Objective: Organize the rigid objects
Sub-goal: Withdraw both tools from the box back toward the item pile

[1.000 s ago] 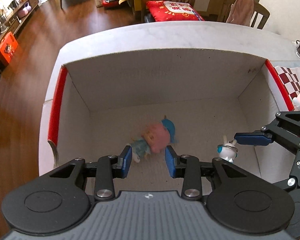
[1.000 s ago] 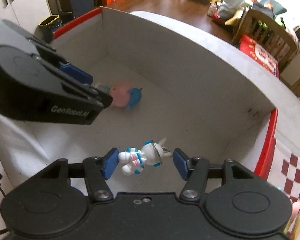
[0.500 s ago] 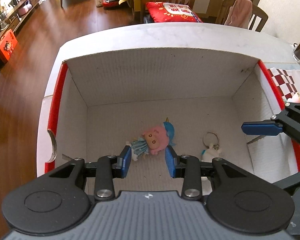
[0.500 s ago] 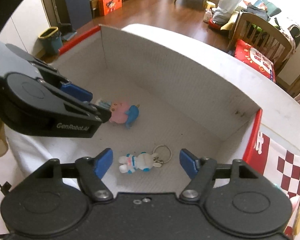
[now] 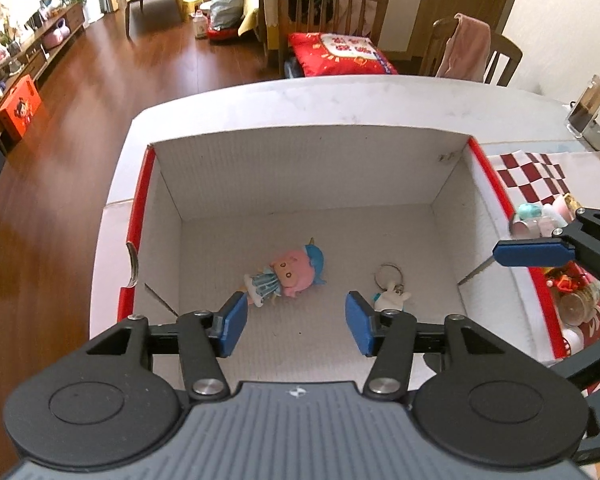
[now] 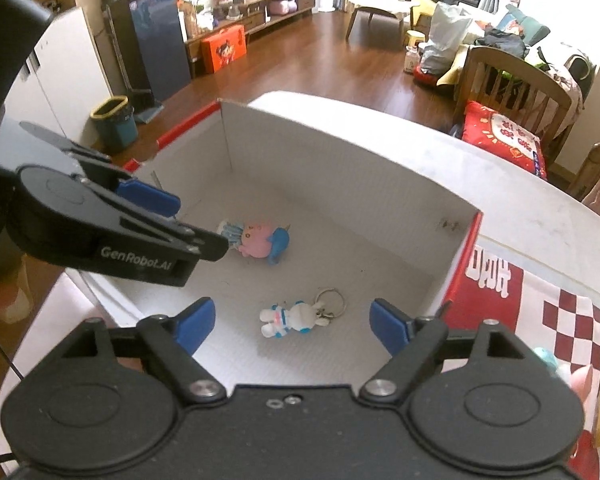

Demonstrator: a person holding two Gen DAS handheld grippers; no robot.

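- Left wrist view: my left claw (image 5: pixel 296 328) hangs spread and empty above the white cardboard box (image 5: pixel 300 168); the pink-haired doll (image 5: pixel 286 276) lies on its floor, the rabbit keychain (image 5: pixel 390 294) beside it, partly hidden.
- Right wrist view: my right claw (image 6: pixel 292 326) gapes wide over the rabbit keychain (image 6: pixel 296 316), apparently not touching; the doll (image 6: pixel 260 236) lies farther in.

Lettering: "GenRobot.AI", white print on the black side of the left gripper (image 6: pixel 204 236), ahead-left of the right gripper (image 6: pixel 292 326).

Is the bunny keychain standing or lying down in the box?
Lying down: the bunny keychain rests on its side on the box floor, ring beside its head.
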